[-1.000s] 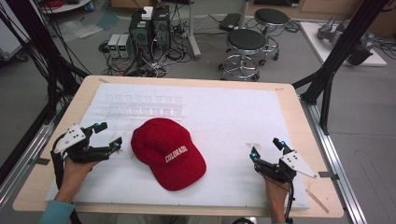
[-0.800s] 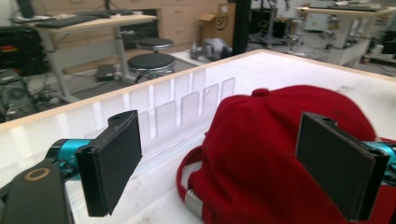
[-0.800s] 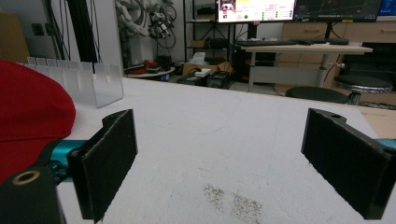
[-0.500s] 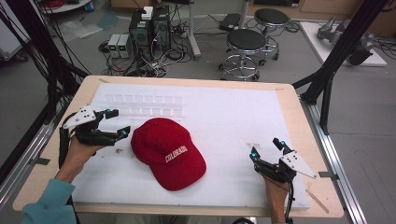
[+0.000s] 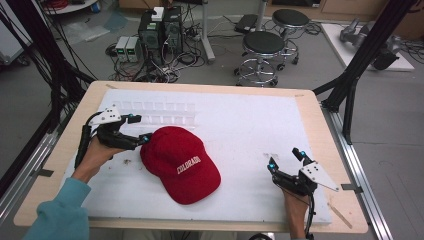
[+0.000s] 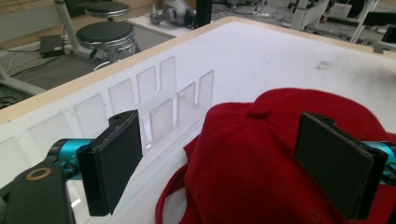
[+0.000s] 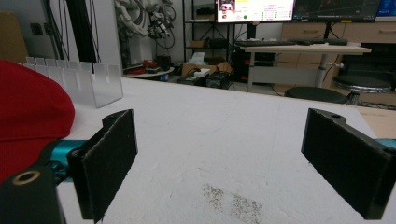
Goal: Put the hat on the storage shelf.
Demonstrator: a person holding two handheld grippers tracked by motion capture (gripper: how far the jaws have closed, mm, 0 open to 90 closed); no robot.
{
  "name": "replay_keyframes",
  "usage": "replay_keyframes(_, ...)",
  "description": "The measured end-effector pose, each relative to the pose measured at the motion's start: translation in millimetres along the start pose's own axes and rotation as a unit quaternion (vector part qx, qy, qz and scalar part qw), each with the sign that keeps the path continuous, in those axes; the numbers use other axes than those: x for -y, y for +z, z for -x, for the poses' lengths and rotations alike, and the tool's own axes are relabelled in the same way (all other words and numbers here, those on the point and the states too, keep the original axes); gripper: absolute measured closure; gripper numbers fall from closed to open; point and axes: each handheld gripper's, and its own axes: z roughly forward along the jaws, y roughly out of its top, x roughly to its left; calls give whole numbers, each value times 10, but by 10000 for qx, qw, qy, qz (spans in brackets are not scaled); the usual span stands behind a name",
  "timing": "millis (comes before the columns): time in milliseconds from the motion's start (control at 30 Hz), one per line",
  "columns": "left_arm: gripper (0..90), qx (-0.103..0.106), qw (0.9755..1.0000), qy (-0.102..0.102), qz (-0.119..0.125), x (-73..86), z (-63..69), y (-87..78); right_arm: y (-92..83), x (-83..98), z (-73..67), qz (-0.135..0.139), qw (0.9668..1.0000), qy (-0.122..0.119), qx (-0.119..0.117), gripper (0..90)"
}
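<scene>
Reading COLORADO, red cap (image 5: pixel 181 164), left tool (image 5: pixel 137 129) beside it

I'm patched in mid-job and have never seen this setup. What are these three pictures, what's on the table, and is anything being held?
There is no robot arm: a person holds a two-jaw tool in each hand. The high view looks down on the table from above the person's side. The other two views come from cameras riding on each tool, looking out between its black jaws.

On the white table top lie a red cap lettered COLORADO and, behind it, a clear plastic rack. The left gripper is open, right at the cap's rear edge; in its own view the cap sits between the jaws. The right gripper is open, away from the cap. Nothing is held.
</scene>
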Motion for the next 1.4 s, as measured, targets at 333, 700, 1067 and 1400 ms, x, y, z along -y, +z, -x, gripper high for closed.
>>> replay_keyframes(333, 155, 307, 9990, -87, -304, 57, 66, 205, 2, 0, 0, 2, 10000, -8, 5, 96)
replay_keyframes(700, 186, 485, 9963, -275, -661, 148, 44, 359, 1, 0, 1, 5, 10000, 2, -1, 96)
replay_keyframes(1067, 437, 707, 9894, -620, -1108, 240, 12, 475, 0, 0, 0, 1, 10000, 8, 0, 95)
replay_keyframes(1400, 838, 885, 9822, -856, -1421, 241, 67, 509, -1, 1, -3, 1, 10000, 15, -4, 95)
